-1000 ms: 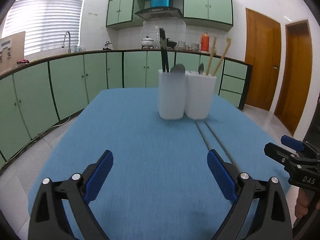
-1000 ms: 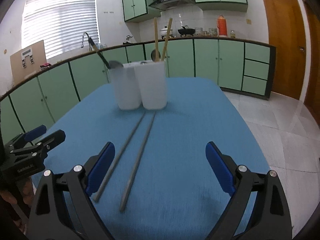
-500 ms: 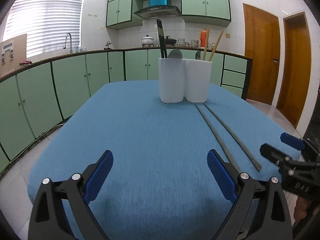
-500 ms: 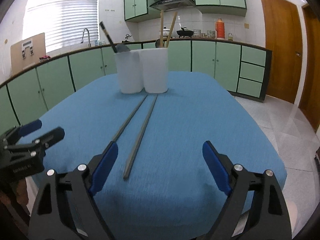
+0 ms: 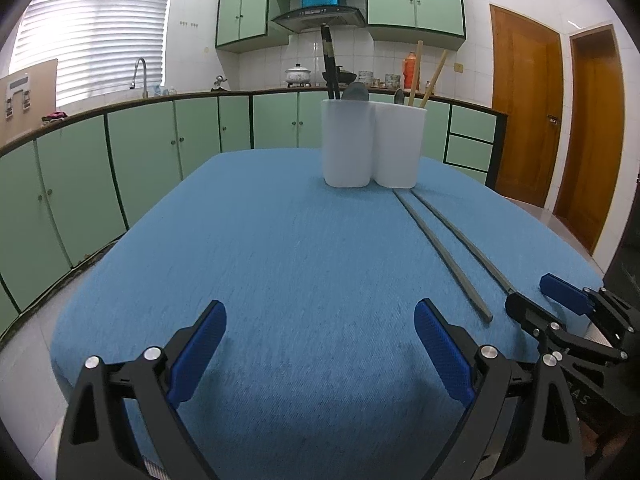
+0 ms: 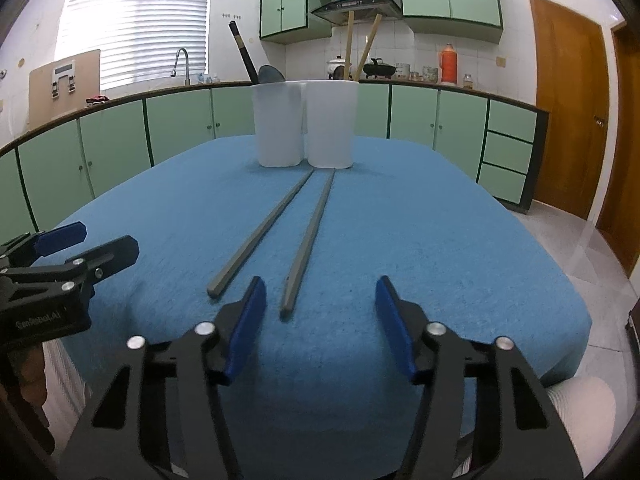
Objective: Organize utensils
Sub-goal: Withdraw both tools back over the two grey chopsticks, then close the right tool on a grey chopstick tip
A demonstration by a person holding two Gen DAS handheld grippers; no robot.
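Two grey chopsticks lie side by side on the blue table (image 6: pixel 440 240), the left chopstick (image 6: pixel 260 236) and the right chopstick (image 6: pixel 310 236), running back toward two white holders (image 6: pixel 304 124). The holders carry dark chopsticks, wooden chopsticks and spoons. My right gripper (image 6: pixel 320 286) is at the table's front edge, its jaws closing. The right chopstick's near end shows between them, untouched by the pads. My left gripper (image 5: pixel 320 312) stands wide open over bare cloth, left of the pair (image 5: pixel 440 248). The right gripper (image 5: pixel 532 294) shows at the left wrist view's right edge.
Green kitchen cabinets and a counter ring the table on the far side and the left (image 5: pixel 140 152). Wooden doors (image 5: pixel 524 108) stand at the right. Tiled floor (image 6: pixel 600 280) lies beyond the table's right edge. The left gripper (image 6: pixel 104 238) shows at the right view's left edge.
Both grippers have sunk toward the table's front edge. The right gripper's jaws have narrowed markedly, and the chopsticks' near ends now lie right at its fingertips. The left jaws stay wide.
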